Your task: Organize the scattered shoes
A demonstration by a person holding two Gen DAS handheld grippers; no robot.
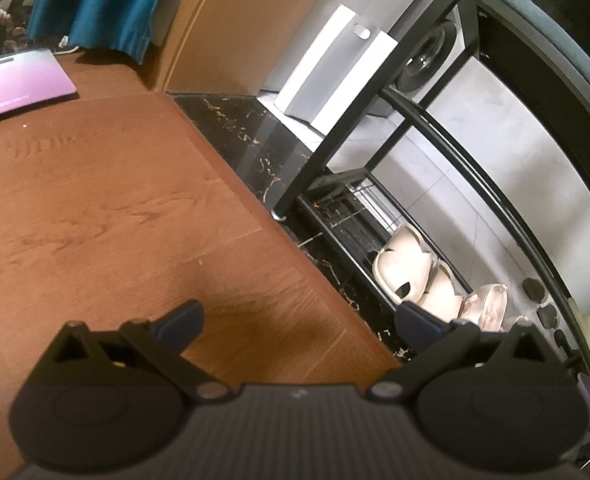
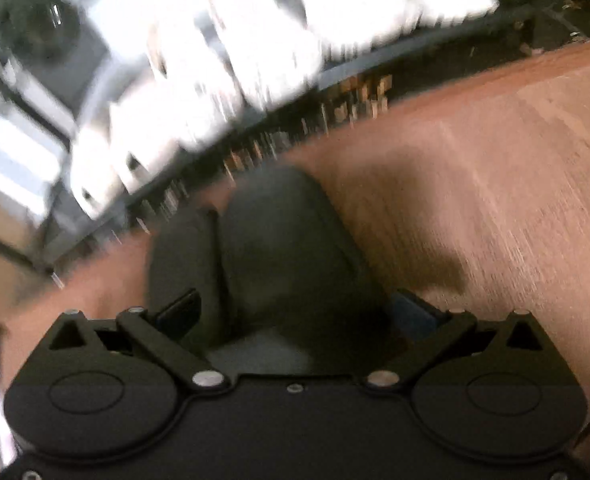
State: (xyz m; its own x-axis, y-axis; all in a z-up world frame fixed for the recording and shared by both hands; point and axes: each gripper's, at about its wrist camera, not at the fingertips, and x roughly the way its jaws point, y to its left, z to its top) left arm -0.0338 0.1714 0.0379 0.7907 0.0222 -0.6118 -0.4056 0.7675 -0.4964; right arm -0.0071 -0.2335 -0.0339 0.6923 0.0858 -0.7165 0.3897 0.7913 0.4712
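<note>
In the right wrist view a pair of dark grey shoes [image 2: 279,248] fills the gap between the fingers of my right gripper [image 2: 295,310]. The jaws stand wide and press against the pair's sides. The shoes look sharp while the floor behind them streaks with blur. My left gripper [image 1: 299,320] is open and holds nothing above the wooden floor [image 1: 115,208]. To its right stands a black metal shoe rack [image 1: 379,148]. Cream slippers [image 1: 405,268] and pink slippers [image 1: 487,304] lie on the rack's low shelf, close to the right fingertip.
A purple mat [image 1: 19,84] lies on the floor at far left, below a blue curtain [image 1: 99,4]. A black marble strip [image 1: 255,140] borders the wood. A white box [image 1: 335,68] and a washing machine [image 1: 427,60] stand behind the rack. The right wrist background is blurred.
</note>
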